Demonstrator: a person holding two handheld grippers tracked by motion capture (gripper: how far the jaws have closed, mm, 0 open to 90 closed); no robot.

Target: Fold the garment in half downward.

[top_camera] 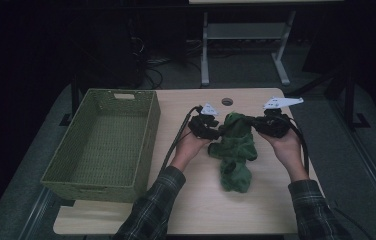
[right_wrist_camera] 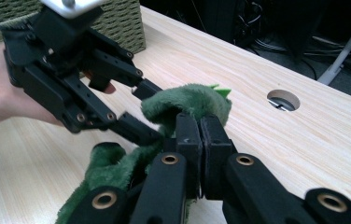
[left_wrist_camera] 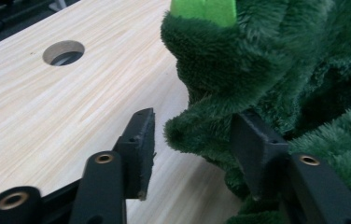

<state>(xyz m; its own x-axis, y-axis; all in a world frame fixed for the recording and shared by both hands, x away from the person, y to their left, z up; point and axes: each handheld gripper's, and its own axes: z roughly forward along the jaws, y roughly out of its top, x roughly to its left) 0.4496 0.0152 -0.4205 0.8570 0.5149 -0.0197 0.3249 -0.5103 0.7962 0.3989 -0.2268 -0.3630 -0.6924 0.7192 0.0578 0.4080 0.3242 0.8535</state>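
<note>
- A dark green plush toy [top_camera: 234, 150] lay on the wooden worktop [top_camera: 196, 200], right of the woven green basket [top_camera: 103, 145] and well apart from it.
- The left claw [top_camera: 215, 131] sat at the toy's upper left edge, the person's left hand [top_camera: 190, 145] cupped beneath it.
- In the left gripper view its jaws stood apart, with a fuzzy fold of the plush toy [left_wrist_camera: 239, 70] between them; the near pad [left_wrist_camera: 141, 140] stood clear of the fur, while the far pad lay against it, so no squeeze there.
- No earlier look to go on, so only this: that claw stood spread around the fold, not pinching.
- A strip of bright green [left_wrist_camera: 204, 9] showed at the top of the toy.
- The right claw [top_camera: 256, 123] came in from the other side, held in the right hand [top_camera: 286, 147].
- In the right gripper view its two pads [right_wrist_camera: 188, 140] were pressed together, with green plush [right_wrist_camera: 187, 100] nipped at their tips.
- The left claw [right_wrist_camera: 148, 112] faced it across the same lump of fur.
- A round cable hole [top_camera: 227, 101] sat in the worktop just beyond the toy.
- Both plaid sleeves [top_camera: 151, 210] rested low at the near edge.
</note>
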